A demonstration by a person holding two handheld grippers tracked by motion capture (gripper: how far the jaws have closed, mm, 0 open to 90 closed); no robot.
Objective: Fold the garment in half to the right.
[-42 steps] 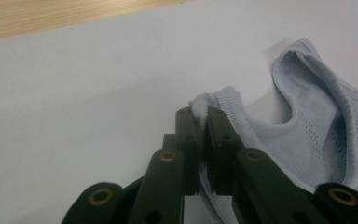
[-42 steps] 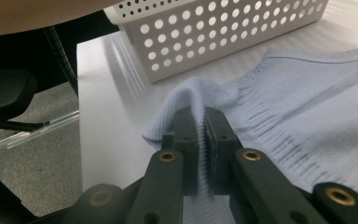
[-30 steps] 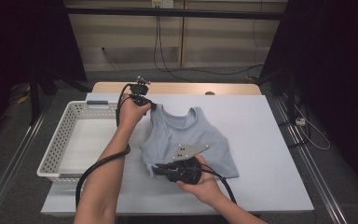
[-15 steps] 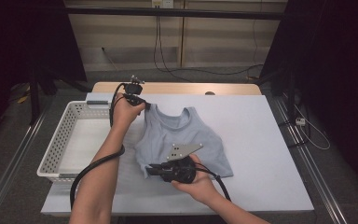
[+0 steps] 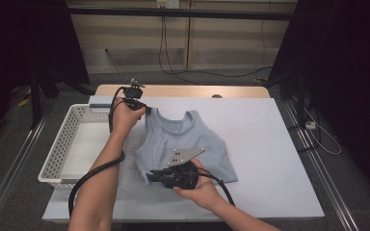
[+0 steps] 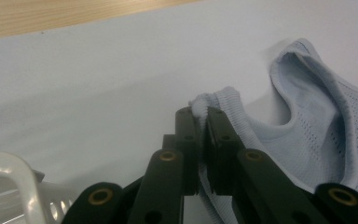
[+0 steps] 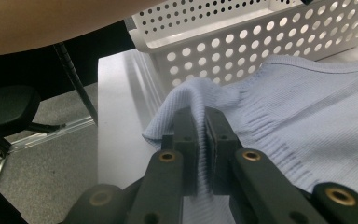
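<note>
A pale blue sleeveless top (image 5: 185, 144) lies flat on the white table, neck toward the far edge. My left gripper (image 5: 148, 110) is shut on the top's left shoulder strap (image 6: 216, 100), which bunches between the black jaws. My right gripper (image 5: 152, 175) is shut on the ribbed hem corner (image 7: 193, 95) at the near left of the top. The left gripper (image 6: 200, 114) and right gripper (image 7: 200, 116) each show cloth pinched between the pads. The top (image 7: 317, 116) spreads to the right in the right gripper view.
A white perforated basket (image 5: 67, 144) stands at the table's left, right beside the top's left edge (image 7: 242, 42). A wooden strip (image 5: 183, 90) runs along the far edge. Bare white table (image 5: 270, 154) spreads to the right. Black cables trail from both grippers.
Both hands have shifted slightly left with the top; its left edge now lies closer to the basket. Both grips are unchanged.
</note>
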